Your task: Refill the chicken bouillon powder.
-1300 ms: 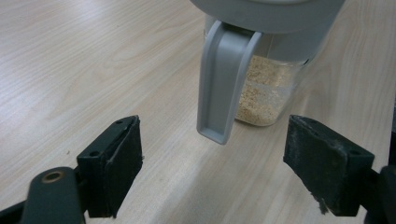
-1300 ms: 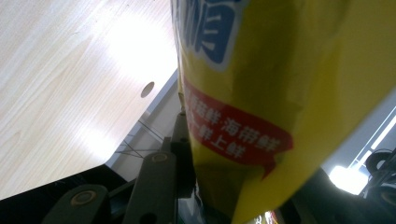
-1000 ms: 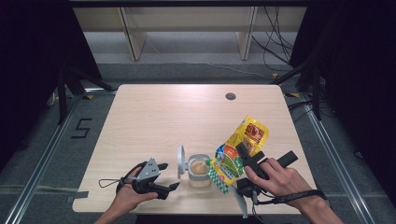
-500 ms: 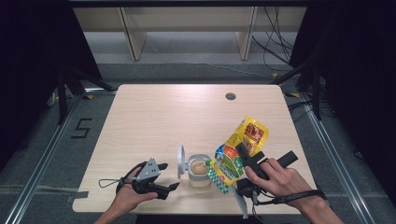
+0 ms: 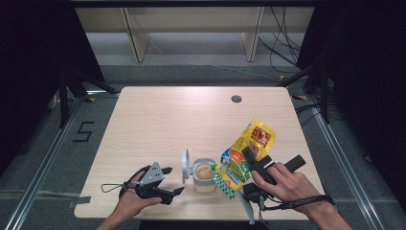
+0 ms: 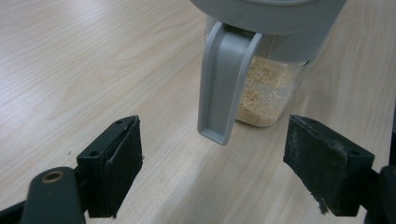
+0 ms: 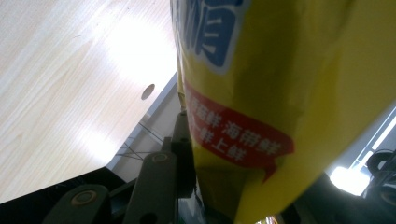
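From where I stand, the wooden table has most of its top bare: everything sits crowded along the near edge, around six o'clock, and the whole stretch toward twelve o'clock lies free, broken by one small round hole near the far edge at about one o'clock.

At seven o'clock the left gripper lies low over the table close to the near edge, its jaws spread wide with nothing between them. In the left gripper view those jaws frame the grey flap hanging down the container's side, apart from both pads. A thin cable loop trails from it toward the table's left corner.

Just right of it, at six o'clock, stands the clear container, partly filled with pale grains, its grey lid flipped up on edge on the side facing the left gripper. That lid stands between the left gripper and the container's mouth.

Next, at five o'clock, the right gripper is clamped on a yellow snack bag; the bag is tilted, its lower end over the container's rim and its upper end pointing toward two o'clock. In the right gripper view the bag presses against one jaw. The right hand sits close to the near right corner, with little table left behind it.
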### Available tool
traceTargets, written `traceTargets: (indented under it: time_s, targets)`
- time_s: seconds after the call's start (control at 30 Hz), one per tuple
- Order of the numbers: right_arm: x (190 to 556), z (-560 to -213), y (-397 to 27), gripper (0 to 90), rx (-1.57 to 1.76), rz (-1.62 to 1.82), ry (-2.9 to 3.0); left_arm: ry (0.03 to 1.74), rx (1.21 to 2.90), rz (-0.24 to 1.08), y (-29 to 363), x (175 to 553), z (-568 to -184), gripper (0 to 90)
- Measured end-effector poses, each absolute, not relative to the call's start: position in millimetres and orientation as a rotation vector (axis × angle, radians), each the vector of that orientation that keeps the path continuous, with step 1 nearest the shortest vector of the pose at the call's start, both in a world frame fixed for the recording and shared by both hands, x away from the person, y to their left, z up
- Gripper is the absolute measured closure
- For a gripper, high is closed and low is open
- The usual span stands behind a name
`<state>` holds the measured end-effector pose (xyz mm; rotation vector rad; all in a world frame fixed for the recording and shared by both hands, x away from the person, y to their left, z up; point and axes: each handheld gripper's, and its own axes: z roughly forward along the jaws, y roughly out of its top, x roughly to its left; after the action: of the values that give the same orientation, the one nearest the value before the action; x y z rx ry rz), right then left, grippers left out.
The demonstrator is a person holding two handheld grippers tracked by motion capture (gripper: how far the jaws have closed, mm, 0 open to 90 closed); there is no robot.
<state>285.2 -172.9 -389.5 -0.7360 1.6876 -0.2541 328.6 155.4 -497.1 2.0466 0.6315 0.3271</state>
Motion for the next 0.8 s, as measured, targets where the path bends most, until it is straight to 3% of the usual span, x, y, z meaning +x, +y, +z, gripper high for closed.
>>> traceTargets:
  time_s: [0.8]
  targets:
    - [283.8, -388.3, -171.4, 69.8, -0.745, -0.254, 1.677, 0.633, 2.044, 0.335, 155.4, 328.5, -496.2, 18.6]
